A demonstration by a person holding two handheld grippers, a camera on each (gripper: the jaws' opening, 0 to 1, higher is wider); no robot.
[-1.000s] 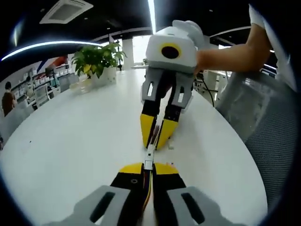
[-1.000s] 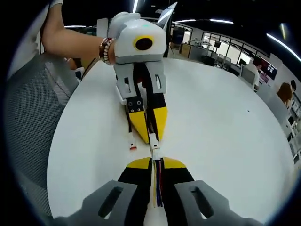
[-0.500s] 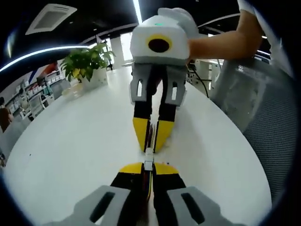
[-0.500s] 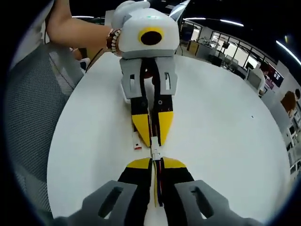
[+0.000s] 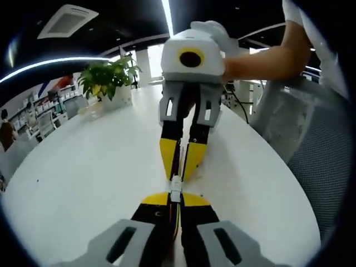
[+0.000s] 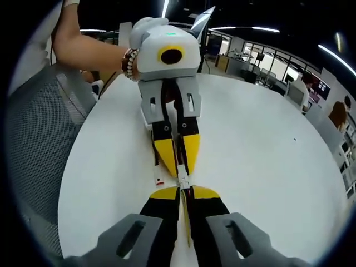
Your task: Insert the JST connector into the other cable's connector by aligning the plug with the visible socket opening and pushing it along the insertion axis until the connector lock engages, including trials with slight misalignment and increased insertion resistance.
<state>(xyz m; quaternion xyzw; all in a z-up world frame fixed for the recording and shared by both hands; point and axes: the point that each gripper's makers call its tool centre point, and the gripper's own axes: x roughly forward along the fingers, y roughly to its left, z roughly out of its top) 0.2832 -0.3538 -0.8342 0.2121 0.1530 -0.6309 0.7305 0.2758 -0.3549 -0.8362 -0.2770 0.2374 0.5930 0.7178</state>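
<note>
White round table (image 5: 83,167) under both grippers. My left gripper (image 5: 176,196) clamps its JST connector (image 5: 175,189) at 6 o'clock; right gripper (image 6: 183,189) pinches other cable's connector (image 6: 182,179), tips meeting, w/ potted plant (image 5: 109,75) at 10.

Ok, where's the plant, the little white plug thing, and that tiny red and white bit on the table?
plant (image 5: 110,78), left gripper view, on its green leaves.
white plug (image 5: 176,187), left gripper view, on its body between the two grippers.
small red and white piece (image 6: 159,182), right gripper view, on its middle.

White, round-edged counter (image 5: 83,167). Potted green plant (image 5: 109,75) at the far edge. Small white piece with a red mark (image 6: 159,182) near the chair-side edge.
</note>
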